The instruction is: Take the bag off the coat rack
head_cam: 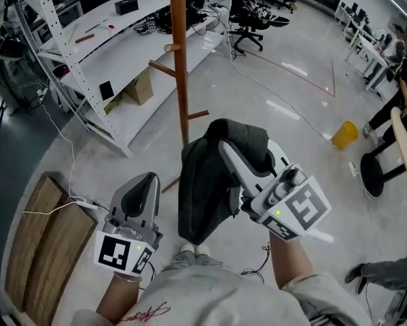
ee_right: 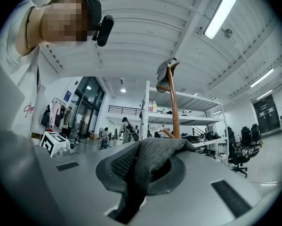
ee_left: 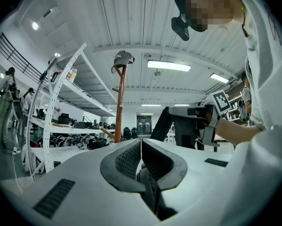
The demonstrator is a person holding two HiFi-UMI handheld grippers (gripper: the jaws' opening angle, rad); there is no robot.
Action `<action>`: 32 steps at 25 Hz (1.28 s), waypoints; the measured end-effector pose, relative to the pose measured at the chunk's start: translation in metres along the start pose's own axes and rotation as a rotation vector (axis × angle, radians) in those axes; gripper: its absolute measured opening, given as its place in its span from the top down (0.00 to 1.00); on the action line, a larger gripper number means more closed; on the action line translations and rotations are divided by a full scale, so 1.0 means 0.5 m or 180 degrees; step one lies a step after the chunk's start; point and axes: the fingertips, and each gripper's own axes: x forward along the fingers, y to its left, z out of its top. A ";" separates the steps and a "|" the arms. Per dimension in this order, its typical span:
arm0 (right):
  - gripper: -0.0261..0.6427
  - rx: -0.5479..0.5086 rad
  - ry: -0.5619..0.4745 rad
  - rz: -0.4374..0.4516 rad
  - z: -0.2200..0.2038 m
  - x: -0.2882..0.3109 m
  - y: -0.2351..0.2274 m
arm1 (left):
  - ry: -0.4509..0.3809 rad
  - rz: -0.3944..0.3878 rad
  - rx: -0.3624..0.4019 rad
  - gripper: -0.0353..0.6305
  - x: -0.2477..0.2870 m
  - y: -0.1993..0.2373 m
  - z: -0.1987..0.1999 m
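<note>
Head view: the right gripper (head_cam: pixel 227 148), at the centre of the frame, is clenched on the dark grey bag (head_cam: pixel 203 189). The bag's fabric drapes over the jaws and hangs slack below them, close in front of the person. In the right gripper view the jaws are pinched on a fold of that coarse-woven cloth, which bunches over the tips and trails toward the bottom of the frame.

The bag is off the wooden coat rack (head_cam: pixel 179 60). In the head view the rack's pole rises from just behind the bag to the top edge. In both gripper views the rack stands apart in the background, with a grey cap (ee_right: pixel 165 69) on its top.

The left gripper (head_cam: pixel 147 182) is at the lower left, just beside the bag, and is clenched on nothing. In the left gripper view its jaws meet in a thin line.

White shelving (head_cam: pixel 87 53) runs along the upper left of the head view. Wooden boards (head_cam: pixel 33 243) lie on the floor (head_cam: pixel 271 94) at lower left, and a yellow bin (head_cam: pixel 344 134) stands at the right.
</note>
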 end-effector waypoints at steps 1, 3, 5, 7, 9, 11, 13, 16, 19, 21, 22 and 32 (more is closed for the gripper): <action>0.91 -0.0009 -0.0006 0.0026 -0.001 -0.003 0.008 | -0.0014 0.0027 0.0007 0.92 -0.005 -0.003 0.002; 0.91 -0.0050 -0.0005 0.0075 -0.008 -0.010 0.023 | -0.0054 0.0075 0.0017 0.92 -0.013 -0.011 0.003; 0.91 -0.0065 -0.0001 0.0107 -0.023 -0.019 0.040 | -0.0067 0.0106 0.0016 0.92 -0.021 -0.019 0.000; 0.91 -0.0003 0.0015 0.0116 -0.043 -0.033 0.052 | -0.0058 0.0124 0.0007 0.92 -0.028 -0.027 -0.004; 0.91 0.0073 0.0080 0.0119 -0.068 -0.049 0.064 | -0.0046 0.0138 -0.0004 0.92 -0.036 -0.036 -0.008; 0.91 0.0112 0.0141 0.0131 -0.091 -0.063 0.076 | -0.0043 0.0134 -0.0018 0.92 -0.043 -0.048 -0.012; 0.91 0.0127 0.0158 0.0152 -0.103 -0.074 0.086 | -0.0048 0.0119 -0.0035 0.92 -0.050 -0.058 -0.014; 0.91 0.0118 0.0159 0.0201 -0.105 -0.087 0.106 | -0.0072 0.0105 -0.0041 0.92 -0.061 -0.071 -0.012; 0.91 0.0086 0.0160 0.0214 -0.102 -0.094 0.128 | -0.0106 0.0081 -0.0042 0.92 -0.072 -0.078 -0.007; 0.91 0.0082 0.0190 0.0205 -0.105 -0.099 0.145 | -0.0131 0.0057 -0.0055 0.92 -0.083 -0.082 -0.005; 0.91 0.0084 0.0200 0.0196 -0.106 -0.103 0.155 | -0.0143 0.0046 -0.0060 0.92 -0.092 -0.084 -0.004; 0.91 0.0082 0.0165 0.0006 -0.078 -0.163 0.272 | -0.0202 -0.0139 0.0001 0.92 -0.226 -0.139 0.033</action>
